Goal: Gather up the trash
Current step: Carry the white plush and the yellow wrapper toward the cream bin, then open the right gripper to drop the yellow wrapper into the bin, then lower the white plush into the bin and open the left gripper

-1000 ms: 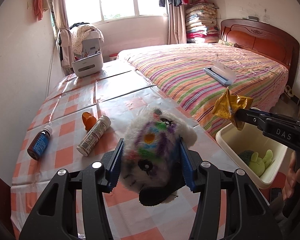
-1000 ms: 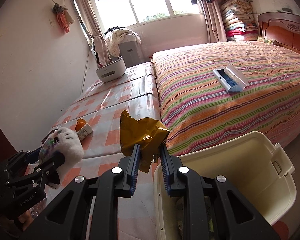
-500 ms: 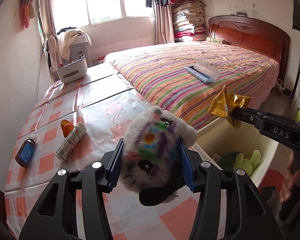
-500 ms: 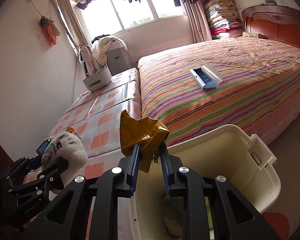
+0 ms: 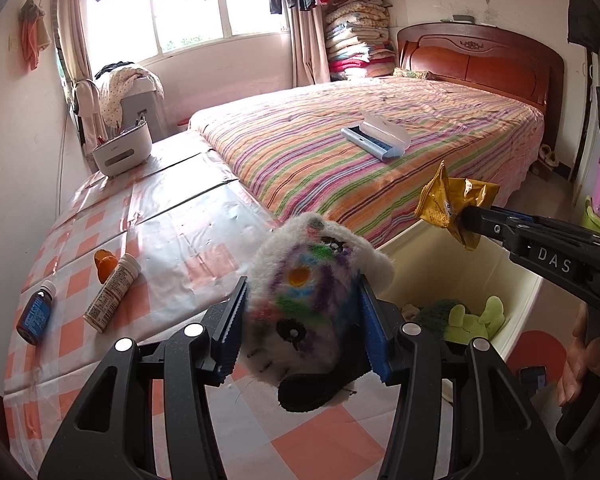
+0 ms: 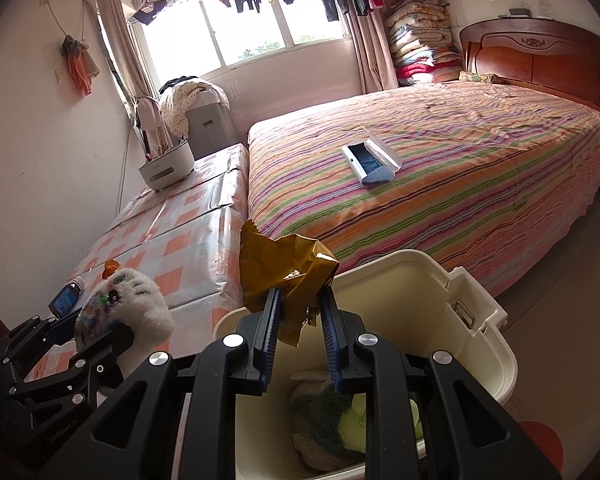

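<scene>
My left gripper (image 5: 300, 292) is shut on a white plush toy (image 5: 312, 292) with coloured scribbles, held over the table's near corner beside the bin. The same toy (image 6: 124, 308) shows at the lower left of the right wrist view. My right gripper (image 6: 300, 300) is shut on a crumpled gold wrapper (image 6: 284, 268), held above the open cream bin (image 6: 476, 320). In the left wrist view the gold wrapper (image 5: 448, 204) hangs over the cream bin (image 5: 516, 272), pinched by the right gripper (image 5: 468, 220). A green plush toy (image 5: 472, 316) lies inside the bin.
On the checked tablecloth (image 5: 172, 240) lie a white pill bottle (image 5: 112, 298), an orange cap (image 5: 105, 264) and a dark blue-labelled bottle (image 5: 36, 312). A white caddy (image 5: 122, 154) stands at the table's far end. A striped bed (image 5: 360, 160) carries a blue-white case (image 5: 376, 140). A person's hand (image 5: 584, 344) shows at right.
Both grippers have shifted to the right, toward the bin. More of the bin's inside now shows under the wrapper. Neither grip has changed.
</scene>
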{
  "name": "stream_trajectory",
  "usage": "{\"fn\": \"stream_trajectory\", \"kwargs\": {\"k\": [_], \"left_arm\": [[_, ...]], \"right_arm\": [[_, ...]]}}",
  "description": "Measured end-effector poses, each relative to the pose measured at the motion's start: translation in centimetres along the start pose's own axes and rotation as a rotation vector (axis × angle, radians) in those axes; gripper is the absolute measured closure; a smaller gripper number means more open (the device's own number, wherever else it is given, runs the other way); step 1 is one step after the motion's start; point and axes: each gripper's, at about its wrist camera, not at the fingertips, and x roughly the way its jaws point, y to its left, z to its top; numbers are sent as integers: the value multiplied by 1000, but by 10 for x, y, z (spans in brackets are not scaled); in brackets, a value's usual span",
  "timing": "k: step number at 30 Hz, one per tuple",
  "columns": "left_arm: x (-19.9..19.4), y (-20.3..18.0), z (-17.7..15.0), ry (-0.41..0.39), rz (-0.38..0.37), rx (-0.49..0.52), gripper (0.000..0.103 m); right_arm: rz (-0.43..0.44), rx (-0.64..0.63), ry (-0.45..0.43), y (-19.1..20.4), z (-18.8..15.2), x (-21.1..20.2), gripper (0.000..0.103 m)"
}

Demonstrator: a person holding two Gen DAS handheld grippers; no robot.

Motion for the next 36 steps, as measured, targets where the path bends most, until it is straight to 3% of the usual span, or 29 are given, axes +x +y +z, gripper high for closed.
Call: {"fn": "stream_trajectory", "kwargs": {"k": [15,24,30,36], "left_arm": [[2,-11,1,-1,-12,19,53],[5,-12,2,7,-13,24,53],[9,-15,3,12,-17,29,53],[15,-21,9,11,-36,33,53]], "right_arm": [[-27,17,-11,-9,-1,-5,78],[-23,42,-31,-12,2,-10,46],[-20,62,-57,-15,3,-15,46],[-98,83,-120,-23,8,-24,46]]}}
